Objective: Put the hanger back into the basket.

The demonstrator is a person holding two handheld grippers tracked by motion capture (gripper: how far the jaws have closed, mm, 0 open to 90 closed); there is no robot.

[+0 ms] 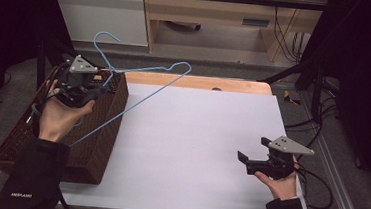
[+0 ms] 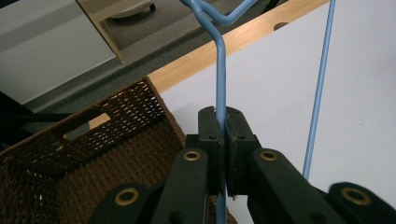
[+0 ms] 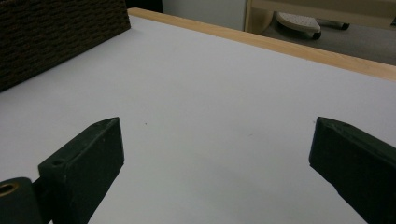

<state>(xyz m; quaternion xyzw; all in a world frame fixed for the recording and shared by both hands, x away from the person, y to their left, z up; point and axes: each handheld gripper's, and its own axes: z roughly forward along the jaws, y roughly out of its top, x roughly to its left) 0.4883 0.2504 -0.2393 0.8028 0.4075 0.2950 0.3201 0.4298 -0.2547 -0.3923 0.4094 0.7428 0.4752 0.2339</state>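
Wicker basket [image 1: 102,128] sits at the left edge of the white worktop [image 1: 196,135], and I cannot make out anything lying inside it. My left gripper [image 1: 86,84] hangs above the basket with its fingers [image 2: 209,130] clamped on one wire of the blue hanger [image 1: 144,93], which slants in the air over the basket's rim and the worktop. My right gripper [image 1: 249,162] rests low over the worktop's right side, fingers [image 3: 88,158] spread wide with nothing between them.
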